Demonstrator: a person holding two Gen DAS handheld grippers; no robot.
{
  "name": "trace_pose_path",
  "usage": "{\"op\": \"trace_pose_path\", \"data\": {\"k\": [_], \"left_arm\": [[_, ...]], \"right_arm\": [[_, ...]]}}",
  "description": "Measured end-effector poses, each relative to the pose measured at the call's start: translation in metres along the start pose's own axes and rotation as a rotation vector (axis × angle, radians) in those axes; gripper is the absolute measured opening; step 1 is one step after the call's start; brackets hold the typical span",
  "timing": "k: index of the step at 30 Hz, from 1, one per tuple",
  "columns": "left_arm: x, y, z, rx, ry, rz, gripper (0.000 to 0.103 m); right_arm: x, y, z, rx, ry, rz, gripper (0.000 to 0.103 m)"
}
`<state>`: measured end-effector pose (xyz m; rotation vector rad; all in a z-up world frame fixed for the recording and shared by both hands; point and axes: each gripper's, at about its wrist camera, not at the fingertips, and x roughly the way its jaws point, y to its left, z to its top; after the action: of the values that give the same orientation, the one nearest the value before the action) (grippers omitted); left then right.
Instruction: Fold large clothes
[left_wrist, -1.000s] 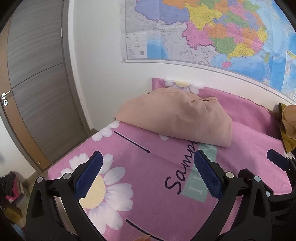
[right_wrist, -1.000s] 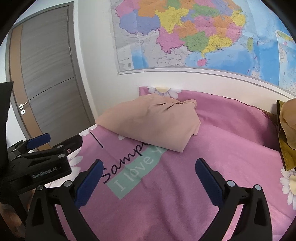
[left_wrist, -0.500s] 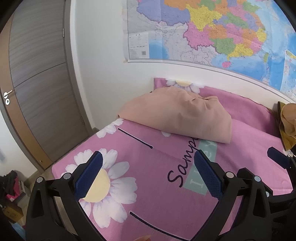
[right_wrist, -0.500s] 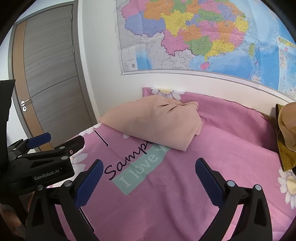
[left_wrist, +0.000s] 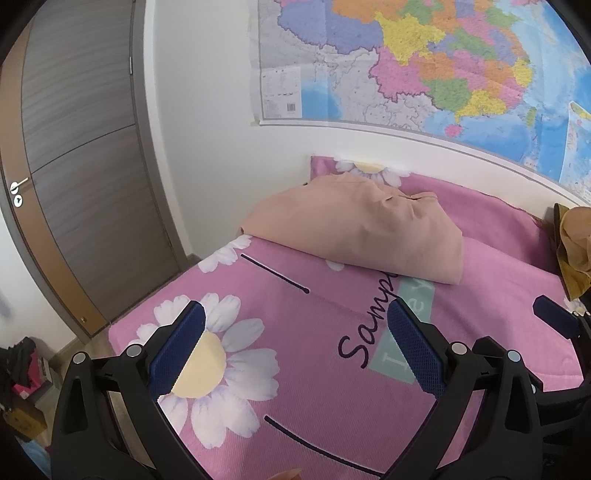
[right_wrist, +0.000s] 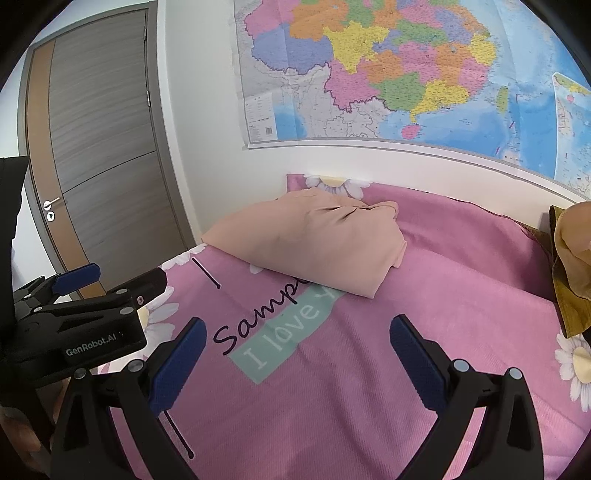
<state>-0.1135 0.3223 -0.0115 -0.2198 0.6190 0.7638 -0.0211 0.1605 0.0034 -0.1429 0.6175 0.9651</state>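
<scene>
Left wrist view: the left gripper (left_wrist: 295, 347) hangs over a pink daisy-print bedspread (left_wrist: 295, 295), jaws spread wide and holding nothing. A folded peach garment (left_wrist: 354, 225) lies at centre frame near the bed's far end, well apart from the blue pads. A wall map (left_wrist: 424, 59) fills the upper right; a grey door (left_wrist: 85, 147) stands at left.

Right wrist view: the right gripper (right_wrist: 295, 354) likewise gapes empty above the bedspread (right_wrist: 369, 369). The garment (right_wrist: 314, 240) sits at centre; mustard clothing (right_wrist: 569, 266) lies at the right edge.
</scene>
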Motion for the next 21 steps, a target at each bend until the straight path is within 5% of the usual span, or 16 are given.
{"op": "trace_pose_path", "data": {"k": [21], "left_arm": [[-0.0035,-0.0046,-0.0014,0.004,-0.007,0.004,0.098]], "right_arm": [[-0.0026,0.0012,-0.0006,0.011,-0.007,-0.005,0.097]]}}
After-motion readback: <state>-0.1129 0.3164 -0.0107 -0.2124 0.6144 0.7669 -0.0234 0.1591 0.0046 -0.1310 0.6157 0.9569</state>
